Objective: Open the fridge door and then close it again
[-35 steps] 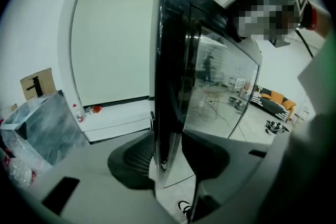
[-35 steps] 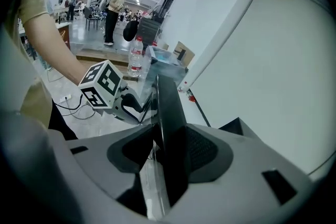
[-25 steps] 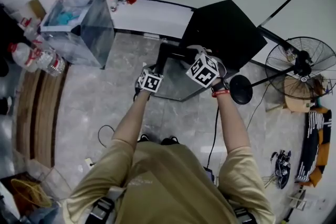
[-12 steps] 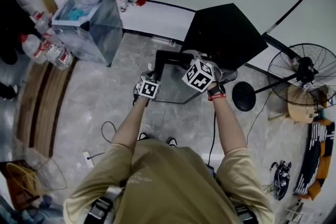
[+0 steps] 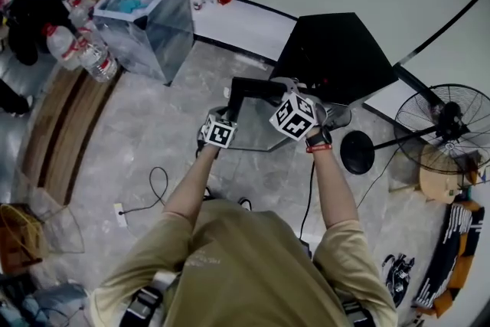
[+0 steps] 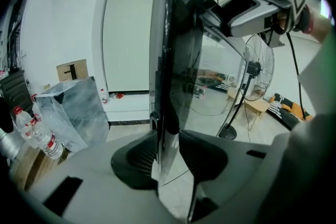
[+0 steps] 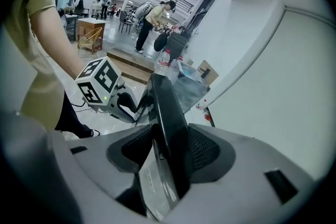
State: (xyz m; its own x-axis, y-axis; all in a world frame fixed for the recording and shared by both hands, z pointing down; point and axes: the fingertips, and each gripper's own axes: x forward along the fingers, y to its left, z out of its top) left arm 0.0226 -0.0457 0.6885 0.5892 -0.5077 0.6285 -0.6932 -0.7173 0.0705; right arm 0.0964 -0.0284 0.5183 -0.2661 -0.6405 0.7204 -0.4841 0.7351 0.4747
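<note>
The small black fridge point(image 5: 337, 53) stands by the white wall with its glass door point(image 5: 256, 125) swung out towards me. My left gripper point(image 5: 227, 102) is shut on the door's free edge, which runs between its pads point(image 6: 139, 157) in the left gripper view. A little further along the same edge, my right gripper point(image 5: 280, 85) grips the thick black door frame point(image 7: 169, 113), which fills the space between its pads. Each gripper shows in the other's view: the right gripper point(image 6: 212, 10) high on the door, the left gripper point(image 7: 137, 108) lower down.
A standing fan point(image 5: 444, 122) with a round base point(image 5: 357, 152) stands right of the fridge. A plastic-wrapped bin point(image 5: 149, 23) and water bottles point(image 5: 84, 50) sit at the back left. A cable point(image 5: 153, 188) lies on the floor. People point(image 7: 152, 18) stand far behind.
Both grippers have kept hold of the door edge and shifted slightly sideways with it. The head view has swung, so the bin and bottles sit further right in the picture.
</note>
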